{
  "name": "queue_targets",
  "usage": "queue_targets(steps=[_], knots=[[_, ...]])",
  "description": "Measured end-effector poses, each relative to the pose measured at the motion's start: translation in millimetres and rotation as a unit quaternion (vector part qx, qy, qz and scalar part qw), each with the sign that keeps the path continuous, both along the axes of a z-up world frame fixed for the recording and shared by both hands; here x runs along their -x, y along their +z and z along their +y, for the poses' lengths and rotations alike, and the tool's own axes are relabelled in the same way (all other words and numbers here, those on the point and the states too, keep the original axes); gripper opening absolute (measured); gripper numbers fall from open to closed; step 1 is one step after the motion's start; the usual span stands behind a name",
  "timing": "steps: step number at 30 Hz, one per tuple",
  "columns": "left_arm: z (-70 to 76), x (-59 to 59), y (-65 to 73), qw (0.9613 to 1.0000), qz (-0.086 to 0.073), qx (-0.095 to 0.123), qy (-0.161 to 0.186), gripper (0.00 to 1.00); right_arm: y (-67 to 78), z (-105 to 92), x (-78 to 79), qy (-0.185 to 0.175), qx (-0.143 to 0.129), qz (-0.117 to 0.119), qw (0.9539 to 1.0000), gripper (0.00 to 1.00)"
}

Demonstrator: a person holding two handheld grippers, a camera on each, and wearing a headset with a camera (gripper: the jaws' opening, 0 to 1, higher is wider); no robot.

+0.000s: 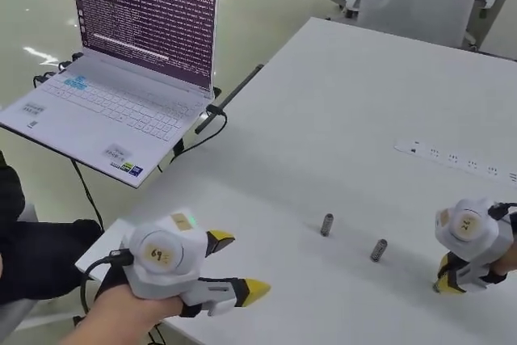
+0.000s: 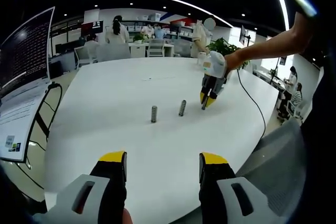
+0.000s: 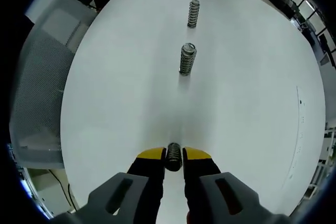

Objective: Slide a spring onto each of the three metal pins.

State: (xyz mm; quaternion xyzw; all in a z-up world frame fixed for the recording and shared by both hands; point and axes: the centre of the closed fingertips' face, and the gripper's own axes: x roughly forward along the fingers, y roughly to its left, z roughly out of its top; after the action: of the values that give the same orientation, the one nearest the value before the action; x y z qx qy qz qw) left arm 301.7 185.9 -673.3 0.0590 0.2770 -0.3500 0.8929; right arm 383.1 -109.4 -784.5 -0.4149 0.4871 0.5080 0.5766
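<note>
White worktop stretches across an open office, with a laptop beside its left edge and a power strip lying towards the far right. Two springs stand upright near the front edge, apart from each other. The nearer spring is closest to the right gripper, and the farther spring is in line beyond it. That gripper's jaws are closed on a third spring, held upright low over the worktop; whether it touches I cannot tell. The left gripper hovers at the near-left corner, jaws spread wide with nothing between them.
</note>
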Motion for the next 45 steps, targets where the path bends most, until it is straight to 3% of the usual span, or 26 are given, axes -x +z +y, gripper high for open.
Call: queue_targets(steps=[14, 24, 35, 38, 41, 45], knots=[[-11.7, -3.7, 3.0, 0.9999, -0.003, 0.006, -0.014, 0.51, 17.6, -5.0, -1.3, -0.032, -0.023, -0.033, 0.9987, 0.22], [-22.9, -6.1, 3.3, 0.9993, -0.005, 0.008, -0.036, 0.51, 30.0, -15.6, 4.1, -0.084, -0.054, -0.066, 0.9928, 0.29], [-31.9, -8.1, 5.0, 0.9983, -0.007, 0.006, -0.057, 0.51, 42.9, -25.9, 12.0, -0.159, -0.104, -0.096, 0.9771, 0.33], [-32.7, -9.1, 5.9, 0.9982, -0.008, 0.006, -0.059, 0.51, 47.8, -23.9, 16.1, -0.179, -0.126, -0.106, 0.9698, 0.33], [-35.1, -9.1, 7.0, 0.9979, -0.009, 0.005, -0.063, 0.51, 56.1, -15.7, 21.4, -0.208, -0.171, -0.114, 0.9563, 0.33], [-37.6, -9.7, 7.8, 0.9976, -0.010, 0.005, -0.068, 0.51, 60.7, -14.5, 29.8, -0.212, -0.185, -0.130, 0.9509, 0.34]])
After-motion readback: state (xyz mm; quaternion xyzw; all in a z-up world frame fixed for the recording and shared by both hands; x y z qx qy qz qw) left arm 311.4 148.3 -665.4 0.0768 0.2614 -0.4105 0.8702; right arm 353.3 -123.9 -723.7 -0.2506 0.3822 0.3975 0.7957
